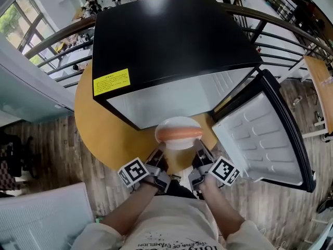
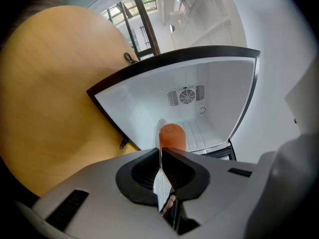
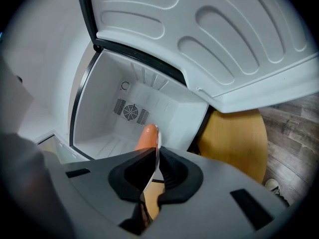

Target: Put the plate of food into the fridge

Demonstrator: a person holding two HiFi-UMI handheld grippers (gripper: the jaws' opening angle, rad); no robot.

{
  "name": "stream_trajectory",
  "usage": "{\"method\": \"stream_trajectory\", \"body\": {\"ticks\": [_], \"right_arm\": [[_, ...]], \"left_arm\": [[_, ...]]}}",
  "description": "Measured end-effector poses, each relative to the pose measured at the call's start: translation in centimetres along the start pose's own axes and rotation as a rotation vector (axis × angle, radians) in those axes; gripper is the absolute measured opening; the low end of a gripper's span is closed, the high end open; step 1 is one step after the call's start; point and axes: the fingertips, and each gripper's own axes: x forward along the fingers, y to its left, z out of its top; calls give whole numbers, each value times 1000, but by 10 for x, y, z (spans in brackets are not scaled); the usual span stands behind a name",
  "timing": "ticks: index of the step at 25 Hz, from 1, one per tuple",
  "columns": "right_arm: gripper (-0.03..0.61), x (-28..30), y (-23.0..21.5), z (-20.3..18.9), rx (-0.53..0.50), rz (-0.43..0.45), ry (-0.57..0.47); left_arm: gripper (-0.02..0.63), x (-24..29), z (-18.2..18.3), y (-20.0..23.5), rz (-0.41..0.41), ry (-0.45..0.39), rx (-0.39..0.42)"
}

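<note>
Black mini fridge (image 1: 171, 35) on a round wooden table (image 1: 99, 124), seen from above with its door (image 1: 260, 134) swung wide to the fridge's right, the ribbed white liner facing up. The white plate (image 1: 177, 121), carrying one sausage (image 1: 179, 134), is held level at the fridge's open front, just outside the mouth and over the table's near edge. The left gripper (image 1: 160, 152) has its jaws closed onto the plate's left rim, and the right gripper (image 1: 200, 150) has its jaws closed onto the right rim; both gripper views show the thin rim edge-on between the dark pads. Beyond the plate, the fridge cavity is white and bare, with a round fan vent (image 2: 187, 96) in its back wall. The open door bounds the approach on the fridge's right; the cabinet's black frame bounds it on the left. A yellow label (image 1: 111, 81) sits on the fridge top, its print too small to read. A curved railing (image 1: 52, 38) runs behind the fridge, above wood flooring (image 1: 47, 139). From above, the fridge top hides the cavity.
</note>
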Motion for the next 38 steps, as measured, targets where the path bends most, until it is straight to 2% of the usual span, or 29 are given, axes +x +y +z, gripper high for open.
{"method": "stream_trajectory", "body": {"ticks": [8,19,27,35,38], "right_arm": [[41,27,-8,6,-7,-2,12],[41,59,-25,18,30,3,7],[40,83,-24,21,24,-6,-4],[40,114,-35,22,32,-23,1],[40,122,-39,23,30,-28,5]], "left_arm": [[34,18,11,15,-4,-30,-76],[34,46,27,28,4,-88,-100],[34,57,44,31,-22,-126,-122],[34,70,61,53,52,-181,-130],[34,76,65,57,55,-199,-133]]}}
